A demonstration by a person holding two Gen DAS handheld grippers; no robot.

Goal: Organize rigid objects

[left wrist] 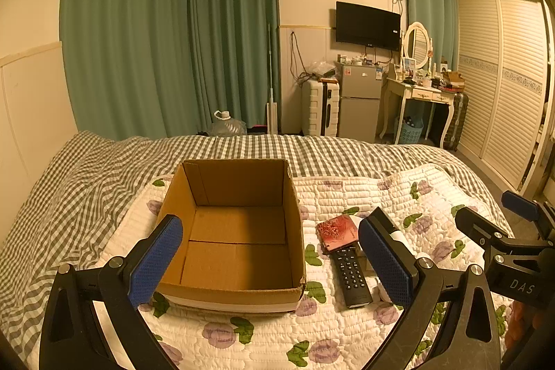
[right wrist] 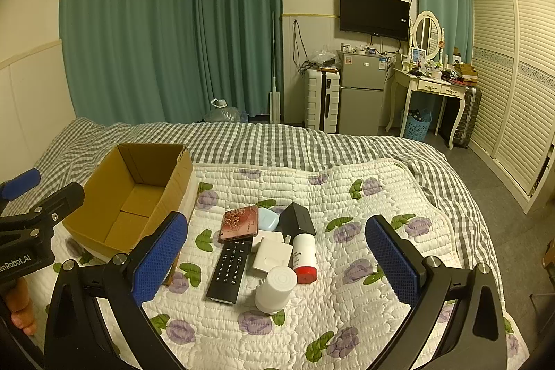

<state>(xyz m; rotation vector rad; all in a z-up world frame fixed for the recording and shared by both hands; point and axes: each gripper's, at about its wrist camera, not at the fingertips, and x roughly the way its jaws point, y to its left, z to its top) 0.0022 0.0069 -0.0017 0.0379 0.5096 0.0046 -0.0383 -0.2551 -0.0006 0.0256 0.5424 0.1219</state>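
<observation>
**Entry: Bed-top sort, nothing yet boxed, both grippers unladen**

**Receptacle.** Cardboard box (left wrist: pixel 239 231), open-topped, flaps folded in, interior bare. Stands on the floral quilt (right wrist: pixel 347 196), left of the item cluster and just beside it.

**Items to sort, one tight cluster on the quilt:**
- Black remote control (right wrist: pixel 230 269), flat, long axis running away from the camera; nearest the box.
- Pink patterned phone (right wrist: pixel 240 224), flat, touching the remote's far end.
- Pale blue earbud case (right wrist: pixel 267 219), behind the phone.
- Black box-shaped item (right wrist: pixel 297 219), tilted.
- White charger plug (right wrist: pixel 272 255), flat, mid-cluster.
- White tube with red cap (right wrist: pixel 304 257), on its side.
- White cylinder (right wrist: pixel 275 288), upright, nearest the camera.

**Tools.**
- Left gripper (left wrist: pixel 270 259): jaws wide, nothing between them; hangs over the box's near rim.
- Right gripper (right wrist: pixel 275 260): jaws wide, empty; hovers above the cluster, which sits between its pads.

**Handling notes (judgement).** The step in hand looks like a first pick by the right gripper. The upright cylinder is the freest: close across its round body, low enough not to tip it. The remote is best taken across its narrow width near the middle so it hangs level. The quilt is soft, so press down lightly. Crowded neighbours may get dragged along; lift straight up before crossing to the box.
</observation>
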